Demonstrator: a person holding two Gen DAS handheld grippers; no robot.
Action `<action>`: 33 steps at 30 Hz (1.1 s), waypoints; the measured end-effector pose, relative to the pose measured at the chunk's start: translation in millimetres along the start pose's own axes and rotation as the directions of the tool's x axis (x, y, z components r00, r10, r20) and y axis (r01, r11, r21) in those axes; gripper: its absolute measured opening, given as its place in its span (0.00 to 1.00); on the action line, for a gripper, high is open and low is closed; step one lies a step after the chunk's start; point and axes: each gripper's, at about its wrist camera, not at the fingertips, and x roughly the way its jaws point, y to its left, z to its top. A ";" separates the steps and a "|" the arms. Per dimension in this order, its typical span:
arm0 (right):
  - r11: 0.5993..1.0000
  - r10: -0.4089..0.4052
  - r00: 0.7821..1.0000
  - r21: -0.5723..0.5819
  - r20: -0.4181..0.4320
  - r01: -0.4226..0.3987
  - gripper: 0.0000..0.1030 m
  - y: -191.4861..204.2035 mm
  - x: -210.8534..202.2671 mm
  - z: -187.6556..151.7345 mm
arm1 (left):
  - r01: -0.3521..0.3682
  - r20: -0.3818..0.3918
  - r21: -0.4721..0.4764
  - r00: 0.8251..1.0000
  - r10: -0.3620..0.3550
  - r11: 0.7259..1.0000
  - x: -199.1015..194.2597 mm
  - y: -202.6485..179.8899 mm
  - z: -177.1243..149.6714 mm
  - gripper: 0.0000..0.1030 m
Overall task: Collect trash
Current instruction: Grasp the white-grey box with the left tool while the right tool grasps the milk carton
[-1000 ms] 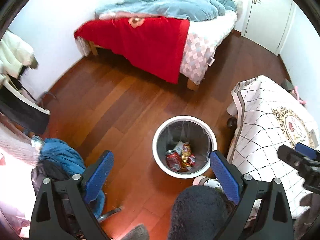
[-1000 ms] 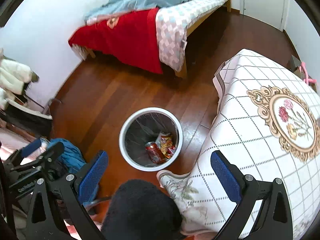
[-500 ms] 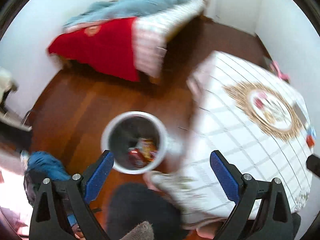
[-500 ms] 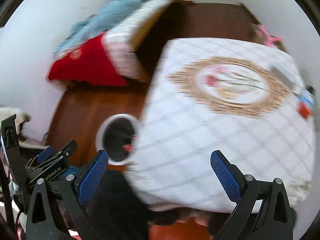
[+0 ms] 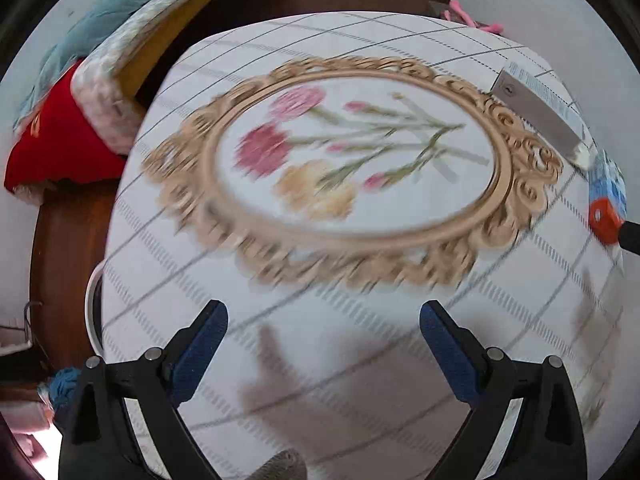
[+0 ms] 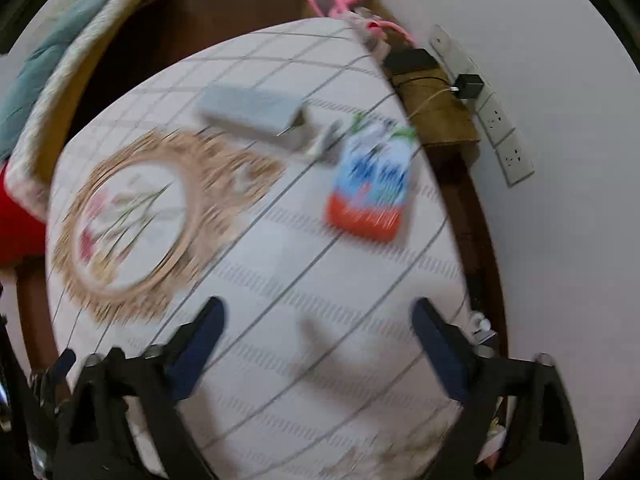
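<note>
A blue, white and orange snack wrapper lies on the white checked tablecloth, with a flat grey carton behind it to the left. My right gripper hangs above the cloth, short of the wrapper, its jaws closing with nothing between them. In the left wrist view the same wrapper and carton sit at the far right edge. My left gripper is open and empty over the cloth, below the embroidered flower medallion. A sliver of the white bin rim shows past the table's left edge.
A bed with a red blanket and blue quilt stands at the left. Wall sockets with a black plug and a wooden stand are beyond the table's right edge. Pink hangers lie on the floor.
Both grippers have swung away from the bin on the floor to over the table. The bin is almost out of view. The right gripper's jaws have narrowed slightly.
</note>
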 end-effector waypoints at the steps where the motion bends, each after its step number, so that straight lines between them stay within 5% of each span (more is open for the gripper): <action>1: 1.000 -0.016 1.000 0.008 -0.003 0.016 0.84 -7.2 7.4 13.7 | 0.001 -0.006 0.000 1.000 -0.001 1.000 2.1 -4.6 7.5 0.95; 5: 0.999 -0.045 0.998 0.012 -0.034 0.045 0.81 -20.5 36.0 53.4 | 0.010 -0.041 -0.001 0.999 -0.010 1.000 10.4 -26.8 44.6 0.95; 8: 0.999 -0.028 0.997 0.021 -0.073 0.030 0.68 -28.2 54.2 71.1 | 0.056 -0.110 -0.011 0.992 -0.057 0.998 18.1 -42.3 72.3 0.95; 10: 0.999 -0.002 0.994 0.035 -0.107 0.006 0.56 -32.9 64.9 77.5 | 0.119 -0.175 -0.040 0.977 -0.124 0.992 22.3 -53.2 90.5 0.95; 18: 0.996 0.050 0.989 0.080 -0.140 -0.039 0.54 -52.2 69.0 85.2 | 0.318 -0.264 -0.191 0.895 -0.360 0.929 24.4 -104.9 168.8 0.94; 24: 0.994 0.047 0.990 0.106 -0.130 -0.034 0.54 -66.8 68.2 79.3 | 0.319 -0.289 -0.222 0.881 -0.375 0.921 44.7 -139.4 191.9 0.94; 28: 0.994 0.028 0.992 0.106 -0.125 -0.015 0.54 -65.3 68.8 77.8 | 0.305 -0.314 -0.218 0.878 -0.363 0.927 58.8 -148.4 202.1 0.63; 33: 0.998 0.019 0.992 0.066 -0.124 -0.011 0.54 -58.6 65.1 69.9 | 0.304 -0.286 -0.059 0.907 -0.308 0.951 45.1 -146.8 184.5 0.42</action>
